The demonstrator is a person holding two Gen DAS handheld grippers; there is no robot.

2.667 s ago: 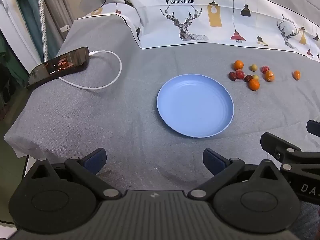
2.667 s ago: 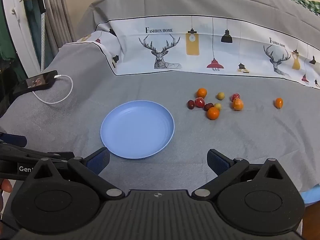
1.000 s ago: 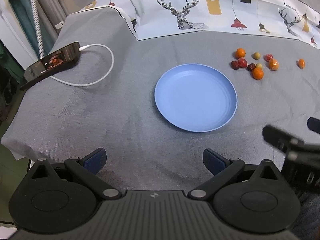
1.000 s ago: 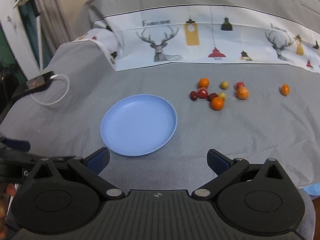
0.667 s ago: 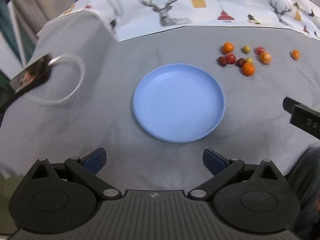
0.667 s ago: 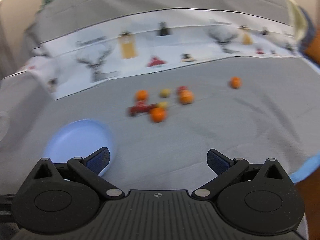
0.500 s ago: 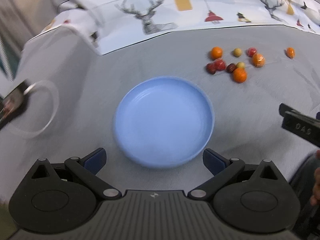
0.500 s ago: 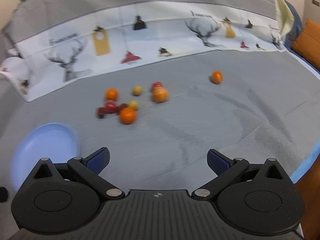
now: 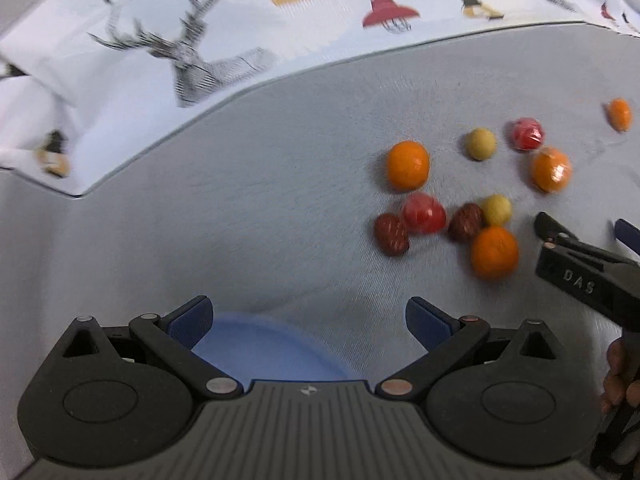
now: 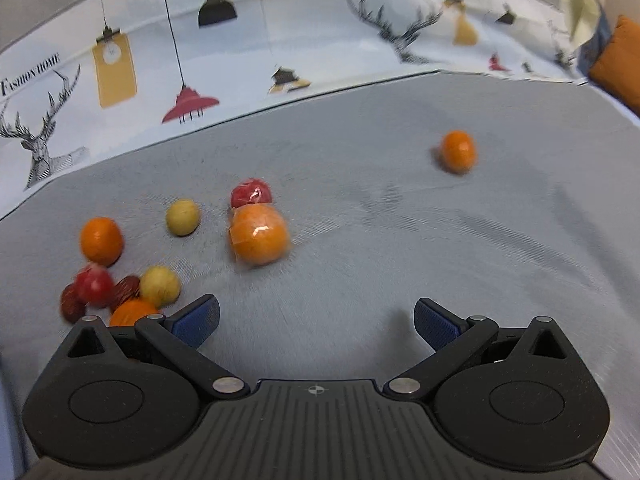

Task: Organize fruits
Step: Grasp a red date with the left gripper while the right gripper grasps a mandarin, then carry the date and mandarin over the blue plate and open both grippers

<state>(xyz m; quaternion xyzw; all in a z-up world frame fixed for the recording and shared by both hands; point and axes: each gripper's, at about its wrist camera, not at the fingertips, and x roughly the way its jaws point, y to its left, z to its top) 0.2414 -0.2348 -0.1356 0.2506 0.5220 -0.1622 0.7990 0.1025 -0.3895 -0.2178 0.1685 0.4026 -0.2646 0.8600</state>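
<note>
Several small fruits lie in a loose cluster on the grey cloth: oranges (image 9: 408,165) (image 9: 494,252), red ones (image 9: 424,213), dark red ones (image 9: 391,234) and yellow-green ones (image 9: 480,143). A wrapped orange (image 10: 259,239) and a wrapped red fruit (image 10: 251,193) lie ahead of my right gripper (image 10: 316,320). One orange (image 10: 458,151) lies apart, far right. The blue plate (image 9: 264,350) sits under my left gripper (image 9: 308,316). Both grippers are open and empty. My right gripper also shows in the left wrist view (image 9: 580,236), just right of the cluster.
A white printed cloth (image 10: 280,40) with deer and lamps rises behind the grey surface. An orange cushion (image 10: 618,60) sits at the far right. A hand (image 9: 622,376) holds the right gripper's handle.
Both grippers have moved forward and to the right, close to the fruit cluster. The plate now lies under the left gripper. The phone and cable are out of view.
</note>
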